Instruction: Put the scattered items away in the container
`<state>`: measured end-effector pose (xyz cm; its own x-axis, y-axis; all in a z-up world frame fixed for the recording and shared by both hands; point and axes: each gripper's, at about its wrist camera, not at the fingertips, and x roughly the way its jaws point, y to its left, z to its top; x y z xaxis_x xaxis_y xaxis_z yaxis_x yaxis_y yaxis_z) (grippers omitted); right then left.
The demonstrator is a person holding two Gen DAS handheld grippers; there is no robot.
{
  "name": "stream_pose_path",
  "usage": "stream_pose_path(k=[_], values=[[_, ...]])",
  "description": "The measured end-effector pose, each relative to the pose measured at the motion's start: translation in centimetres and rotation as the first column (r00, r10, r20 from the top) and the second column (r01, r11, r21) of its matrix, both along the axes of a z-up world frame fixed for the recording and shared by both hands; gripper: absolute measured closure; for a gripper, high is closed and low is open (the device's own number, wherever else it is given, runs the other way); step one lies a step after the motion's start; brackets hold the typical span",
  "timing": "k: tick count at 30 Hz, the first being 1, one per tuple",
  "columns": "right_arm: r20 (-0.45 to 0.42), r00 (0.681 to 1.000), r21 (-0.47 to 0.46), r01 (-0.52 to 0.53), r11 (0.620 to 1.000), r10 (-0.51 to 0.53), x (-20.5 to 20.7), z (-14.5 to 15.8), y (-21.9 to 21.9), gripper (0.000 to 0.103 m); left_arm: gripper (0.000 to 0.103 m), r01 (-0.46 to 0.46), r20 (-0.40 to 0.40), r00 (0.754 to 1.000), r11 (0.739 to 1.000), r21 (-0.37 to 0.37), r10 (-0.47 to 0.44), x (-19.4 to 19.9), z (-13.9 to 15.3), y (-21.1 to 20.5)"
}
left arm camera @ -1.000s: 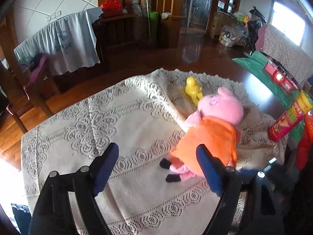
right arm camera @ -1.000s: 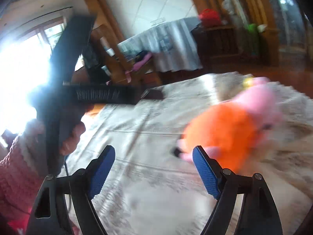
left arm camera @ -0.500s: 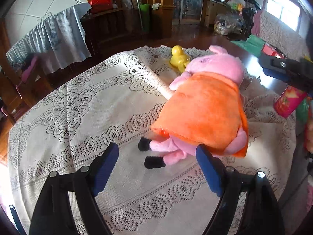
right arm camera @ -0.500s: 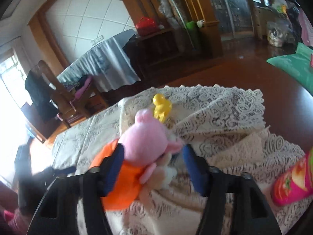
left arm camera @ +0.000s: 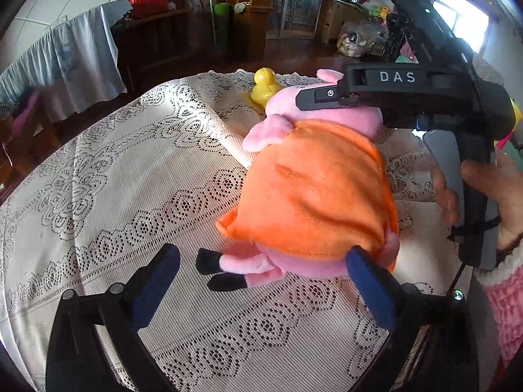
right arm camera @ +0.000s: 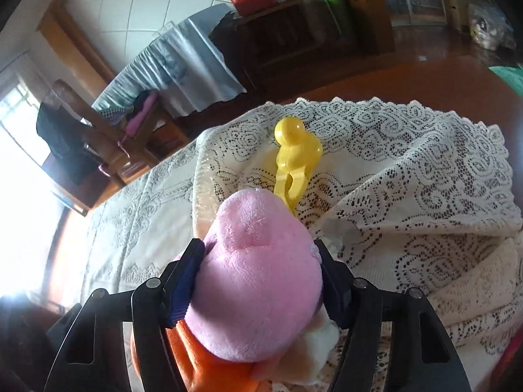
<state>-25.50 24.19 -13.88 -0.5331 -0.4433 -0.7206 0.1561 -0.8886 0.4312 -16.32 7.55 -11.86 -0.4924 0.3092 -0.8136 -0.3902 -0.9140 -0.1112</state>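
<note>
Two blue pads of the left gripper (left arm camera: 260, 285) stand wide apart in the left wrist view, holding nothing; the pink plush pig (left arm camera: 313, 189) in its orange dress lies on the lace tablecloth (left arm camera: 130, 179) just ahead, its black feet between the pads. Beyond it sits a yellow duck toy (left arm camera: 265, 87), and a hand (left arm camera: 490, 192) grips the other tool's handle — its fingers reach over the pig's head. From the right wrist view, the right gripper (right arm camera: 258, 281) is closed on the pig's pink head (right arm camera: 258, 281), pads pressing both sides — the duck toy (right arm camera: 294, 156) lies just past it on rumpled lace (right arm camera: 408, 170).
</note>
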Motion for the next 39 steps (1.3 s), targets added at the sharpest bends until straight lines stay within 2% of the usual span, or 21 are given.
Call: stream_pose_path(k=[3, 6, 9, 13, 18, 20, 22, 23, 25, 32, 39], values=[[-0.042, 0.999, -0.013, -0.013, 1.0, 0.012, 1.5, 0.9, 0.7, 0.041, 0.0, 0.024, -0.02, 1.0, 1.0, -0.002, -0.024, 1.0, 0.8, -0.2], [-0.062, 0.997, -0.016, -0.036, 0.999, 0.035, 3.0, 1.1, 1.2, 0.041, 0.0, 0.061, -0.024, 0.998, 0.998, -0.02, -0.062, 1.2, 0.3, 0.8], [-0.064, 0.998, -0.032, -0.03, 0.999, 0.028, 3.7, 1.4, 1.5, 0.041, 0.0, 0.1, -0.026, 0.995, 0.994, -0.041, -0.101, 1.3, -0.3, 2.0], [-0.055, 0.998, -0.055, -0.025, 0.998, 0.022, 3.9, 1.4, 2.2, 0.041, 0.0, 0.126, -0.052, 0.99, 0.992, -0.022, -0.127, 1.2, 0.1, 3.2], [-0.056, 0.998, -0.066, -0.031, 0.997, 0.028, 4.1, 1.4, 2.3, 0.041, 0.0, 0.138, 0.022, 0.99, 0.99, 0.029, -0.139, -1.5, -1.5, 4.4], [-0.055, 0.998, -0.072, -0.035, 0.997, 0.031, 4.2, 1.3, 2.5, 0.041, 0.007, 0.125, 0.044, 0.991, 0.991, 0.055, -0.128, -1.5, -1.9, 4.4], [-0.067, 0.997, -0.07, -0.041, 0.997, 0.037, 4.5, 1.5, 2.4, 0.041, 0.018, 0.119, 0.035, 0.992, 0.991, 0.063, -0.121, -1.0, -1.7, 4.1], [-0.079, 0.996, -0.07, -0.048, 0.996, 0.043, 4.8, 1.8, 2.2, 0.041, 0.021, 0.116, 0.03, 0.993, 0.991, 0.067, -0.118, -0.7, -1.5, 4.0], [-0.103, 0.993, -0.073, -0.066, 0.995, 0.058, 5.5, 2.4, 1.8, 0.042, 0.027, 0.104, 0.026, 0.994, 0.992, 0.072, -0.106, 0.0, -1.1, 3.4], [-0.175, 0.977, -0.097, -0.143, 0.985, 0.125, 8.1, 5.4, -1.1, 0.042, 0.027, 0.075, -0.027, 0.997, 0.996, 0.042, -0.074, 3.2, 2.3, -0.1], [-0.222, 0.946, -0.108, -0.265, 0.958, 0.237, 9.6, 7.8, -7.9, 0.042, 0.027, -0.027, -0.072, 0.997, 1.0, 0.009, 0.027, 6.2, 5.0, -6.8]])
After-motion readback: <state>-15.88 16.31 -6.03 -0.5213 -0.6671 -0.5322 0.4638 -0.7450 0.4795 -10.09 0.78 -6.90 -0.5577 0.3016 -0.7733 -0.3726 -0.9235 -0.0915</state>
